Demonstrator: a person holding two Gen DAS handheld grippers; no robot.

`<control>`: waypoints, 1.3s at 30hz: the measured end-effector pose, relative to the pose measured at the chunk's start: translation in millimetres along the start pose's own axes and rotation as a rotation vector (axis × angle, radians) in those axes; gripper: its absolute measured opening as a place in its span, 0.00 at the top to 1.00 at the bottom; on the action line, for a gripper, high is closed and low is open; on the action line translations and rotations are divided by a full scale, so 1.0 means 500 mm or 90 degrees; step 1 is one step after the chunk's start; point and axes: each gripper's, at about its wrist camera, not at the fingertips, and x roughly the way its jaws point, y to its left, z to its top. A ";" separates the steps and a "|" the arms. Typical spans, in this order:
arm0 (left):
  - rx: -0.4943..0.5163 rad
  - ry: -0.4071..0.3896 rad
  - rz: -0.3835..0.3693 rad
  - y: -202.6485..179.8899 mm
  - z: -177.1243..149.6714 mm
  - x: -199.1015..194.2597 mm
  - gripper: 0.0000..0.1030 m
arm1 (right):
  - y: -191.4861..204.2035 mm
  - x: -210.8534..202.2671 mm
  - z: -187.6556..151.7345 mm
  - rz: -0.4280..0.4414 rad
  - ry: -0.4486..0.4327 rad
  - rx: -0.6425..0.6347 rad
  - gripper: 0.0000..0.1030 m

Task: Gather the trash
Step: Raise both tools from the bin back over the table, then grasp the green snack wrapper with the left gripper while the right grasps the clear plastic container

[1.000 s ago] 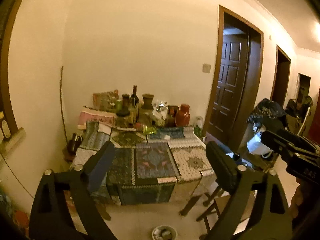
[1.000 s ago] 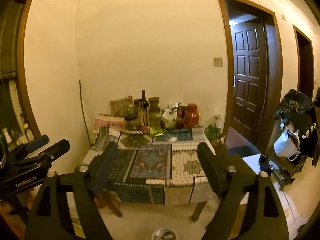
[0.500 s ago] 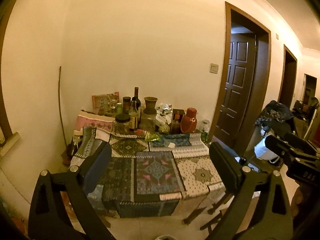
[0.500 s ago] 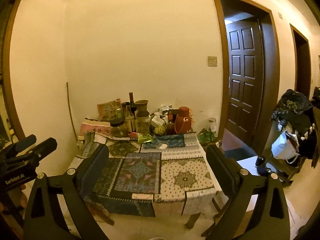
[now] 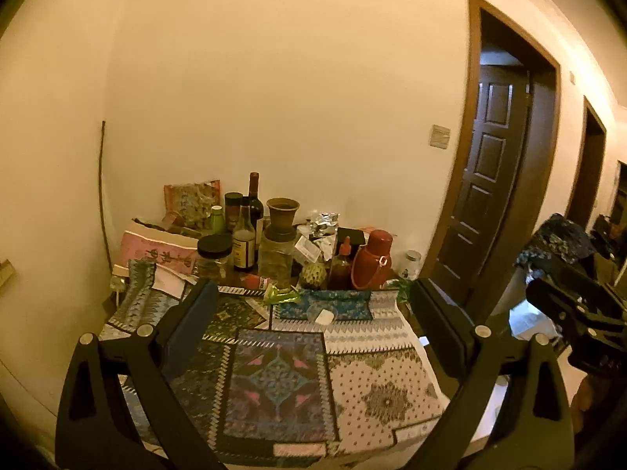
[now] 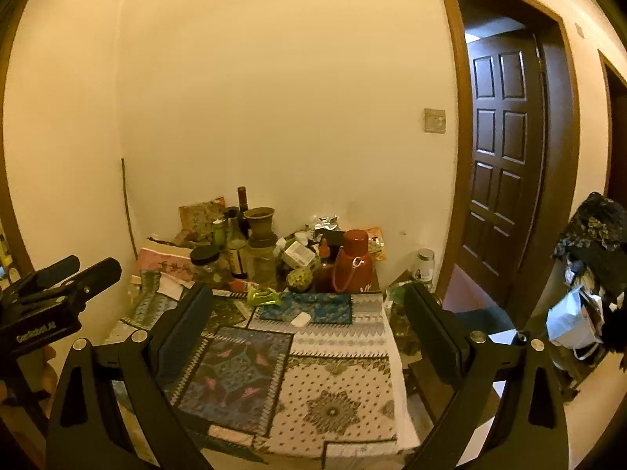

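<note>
Green wrapper (image 5: 280, 294) at table's (image 5: 388, 403) back edge looks nearest trash: approach low w/ right gripper (image 6: 309, 333); both tongs wide, empty, left gripper (image 5: 313, 327) too.

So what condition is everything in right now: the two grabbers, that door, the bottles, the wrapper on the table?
Left gripper: jaws wide open, nothing between them.
Right gripper: jaws wide open, holding nothing.
Brown door: standing open.
Wine bottle: upright, stoppered.
Red flask: upright, lid on.
Black-lidded jar: upright, closed.
Green wrapper: crumpled, lying on the tablecloth.
Silver foil: crumpled, among the bottles.
</note>
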 end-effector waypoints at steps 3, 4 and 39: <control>-0.011 0.006 0.000 -0.016 0.008 0.048 0.04 | -0.028 0.038 0.008 0.012 0.010 0.004 0.06; -0.011 0.011 -0.001 -0.020 0.009 0.063 0.04 | -0.035 0.051 0.011 0.012 0.013 0.005 0.06; 0.029 0.300 -0.075 0.263 -0.094 0.768 0.04 | -0.042 0.776 -0.202 -0.081 0.397 0.246 0.38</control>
